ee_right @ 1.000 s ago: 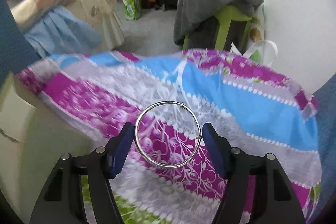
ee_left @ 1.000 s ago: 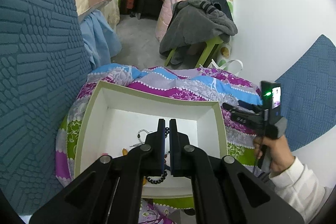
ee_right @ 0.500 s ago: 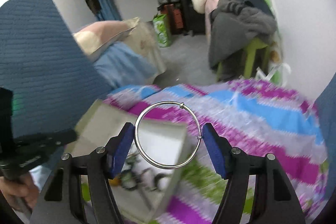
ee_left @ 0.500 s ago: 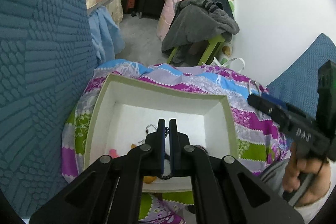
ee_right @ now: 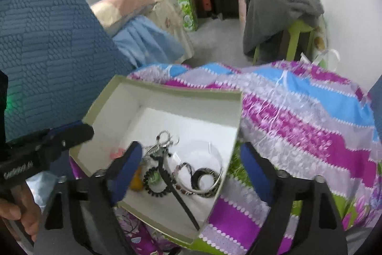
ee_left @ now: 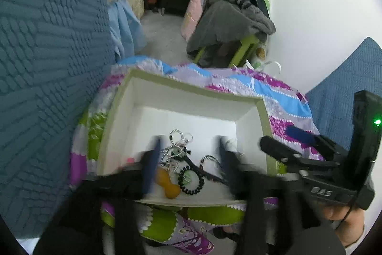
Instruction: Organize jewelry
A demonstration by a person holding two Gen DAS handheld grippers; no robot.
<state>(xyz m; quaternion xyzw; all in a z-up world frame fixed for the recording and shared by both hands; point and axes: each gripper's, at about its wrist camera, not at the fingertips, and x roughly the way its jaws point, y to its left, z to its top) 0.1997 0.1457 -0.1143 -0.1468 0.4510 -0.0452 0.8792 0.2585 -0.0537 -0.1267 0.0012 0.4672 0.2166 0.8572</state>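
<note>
A white box with a green rim [ee_left: 191,87] [ee_right: 167,87] sits on a floral cloth [ee_right: 298,111]. Inside lie a silver chain [ee_left: 177,142], a black coil hair tie [ee_left: 191,179], an orange piece [ee_left: 168,184] and a black strap [ee_right: 176,192]. My right gripper [ee_right: 191,171] hangs over the box's right side, its jaws opening and empty. The large silver hoop [ee_right: 219,179], blurred, is in the box below it, free of the pads. My left gripper [ee_left: 188,164] is over the box's near side. Its jaws are blurred and opening, with nothing pressed between them.
A blue textured cushion [ee_left: 47,63] rises at the left of the box and a white wall [ee_left: 322,16] at the right. Beyond the cloth, a green stool [ee_right: 296,32] carries grey clothing and bedding is piled on the floor. A hand [ee_right: 16,214] holds the left gripper.
My right gripper carried the silver hoop left over the box, then spread its jaws and let it go. The left gripper's shut jaws have come apart; that hand hardly moved.
</note>
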